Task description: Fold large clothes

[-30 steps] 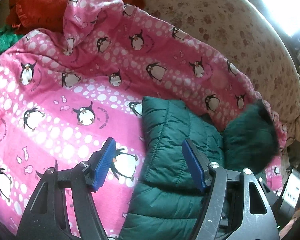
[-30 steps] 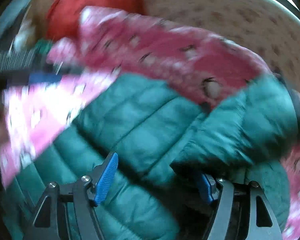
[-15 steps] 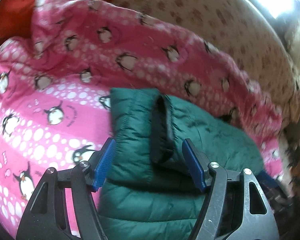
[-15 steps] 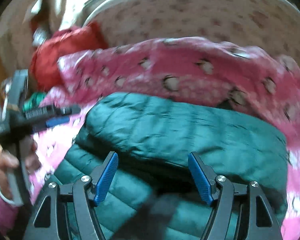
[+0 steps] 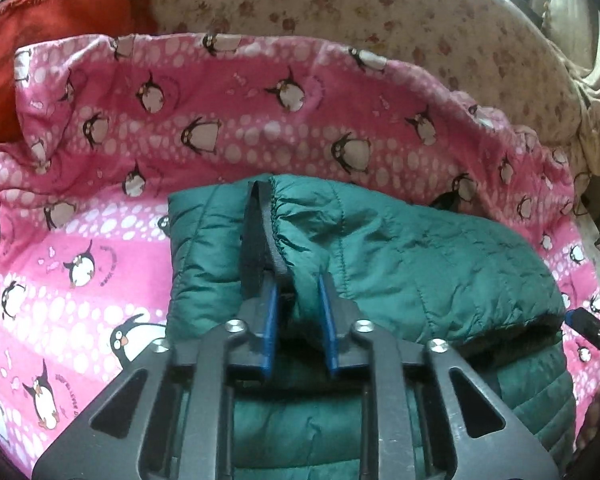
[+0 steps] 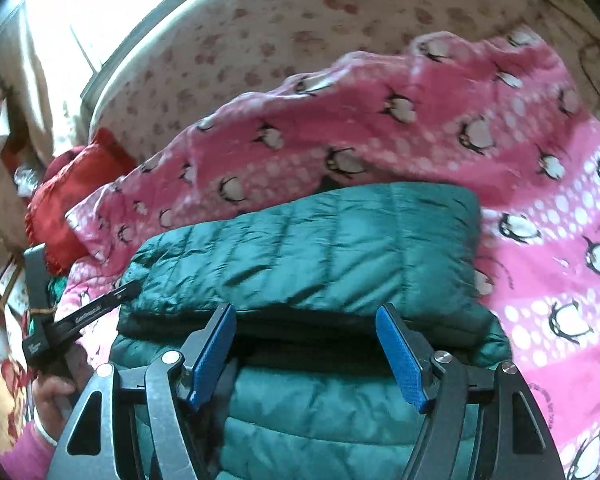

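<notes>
A dark green quilted puffer jacket (image 5: 420,264) lies on a pink penguin-print blanket (image 5: 100,216), with a sleeve folded across its body. My left gripper (image 5: 298,292) is shut on the sleeve's elastic cuff (image 5: 276,232), blue pads pinching the fabric. In the right wrist view the jacket (image 6: 320,252) fills the middle, and my right gripper (image 6: 306,328) is open over the fold's near edge, holding nothing. The left gripper's body (image 6: 80,316) shows at that view's left edge, at the jacket's left end.
A floral beige bedsheet (image 5: 340,4) lies behind the blanket. A red cushion (image 5: 56,28) sits at the far left, also in the right wrist view (image 6: 76,196). A bright window (image 6: 100,8) is beyond the bed. My right gripper's tip (image 5: 592,328) shows at the jacket's right edge.
The sleeve has been folded across the jacket body. My left gripper has closed from open onto the sleeve cuff. My right gripper has let go and drawn back.
</notes>
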`<state>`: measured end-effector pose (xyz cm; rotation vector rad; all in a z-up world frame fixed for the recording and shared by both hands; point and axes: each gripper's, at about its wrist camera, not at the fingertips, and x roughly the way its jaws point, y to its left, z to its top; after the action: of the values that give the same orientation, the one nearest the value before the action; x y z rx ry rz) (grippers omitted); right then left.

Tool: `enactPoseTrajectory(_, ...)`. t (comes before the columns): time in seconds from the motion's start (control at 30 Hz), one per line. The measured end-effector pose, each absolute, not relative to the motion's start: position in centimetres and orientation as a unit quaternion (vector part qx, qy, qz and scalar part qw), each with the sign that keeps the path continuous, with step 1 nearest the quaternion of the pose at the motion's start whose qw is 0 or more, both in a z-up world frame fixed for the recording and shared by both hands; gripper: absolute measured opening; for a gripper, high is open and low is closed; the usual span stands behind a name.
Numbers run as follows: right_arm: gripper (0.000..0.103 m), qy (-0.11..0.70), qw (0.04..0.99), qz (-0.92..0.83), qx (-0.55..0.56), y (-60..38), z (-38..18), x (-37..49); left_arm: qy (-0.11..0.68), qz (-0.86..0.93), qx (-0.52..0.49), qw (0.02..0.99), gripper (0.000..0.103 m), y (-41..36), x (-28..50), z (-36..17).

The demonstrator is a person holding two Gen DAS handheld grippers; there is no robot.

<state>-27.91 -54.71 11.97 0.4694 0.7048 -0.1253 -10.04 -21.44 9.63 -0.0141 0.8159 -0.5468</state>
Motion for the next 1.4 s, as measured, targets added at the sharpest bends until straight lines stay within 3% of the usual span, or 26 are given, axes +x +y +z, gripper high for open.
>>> enactPoseTrajectory(0.4,0.07,0.326,0.919,-0.076,0.207,-54.5,13.1,-26.6,0.38,-0.228,-0.03,0.896,0.013,-17.8,-9.6,11.5)
enactPoseTrajectory(0.53,0.07,0.314,0.918,-0.102,0.219,-55.3,13.2,-24.9,0.395,-0.168,-0.004,0.903,0.005,-16.9,-8.9,10.3)
enactPoseTrajectory(0.73,0.07,0.395,0.886,-0.138,0.2,-56.3,8.5,-20.9,0.451,-0.184,-0.063,0.871,0.005,-14.8,-7.5,8.3)
enactPoseTrajectory(0.83,0.07,0.42,0.891,-0.13,0.115,-54.1,7.7,-20.3,0.451,-0.19,-0.071,0.869,0.005,-14.7,-7.7,8.9)
enactPoseTrajectory(0.9,0.07,0.424,0.894,-0.118,0.086,-52.9,8.5,-20.8,0.448,-0.196,-0.083,0.869,0.009,-14.7,-7.9,9.5)
enactPoseTrajectory(0.97,0.07,0.406,0.903,-0.115,0.079,-52.9,10.1,-21.9,0.44,-0.201,-0.095,0.87,0.025,-14.7,-8.1,10.2)
enactPoseTrajectory(1.03,0.07,0.376,0.913,-0.135,0.084,-53.9,12.0,-23.1,0.426,-0.215,-0.115,0.871,0.055,-14.7,-8.5,10.9)
enactPoseTrajectory(1.2,0.07,0.322,0.912,-0.182,0.177,-59.3,15.0,-25.4,0.39,-0.236,-0.126,0.881,0.059,-15.6,-8.9,12.2)
enactPoseTrajectory(1.4,0.07,0.364,0.896,-0.175,0.183,-59.3,13.2,-22.6,0.428,-0.224,-0.057,0.874,0.059,-18.5,-8.0,9.7)
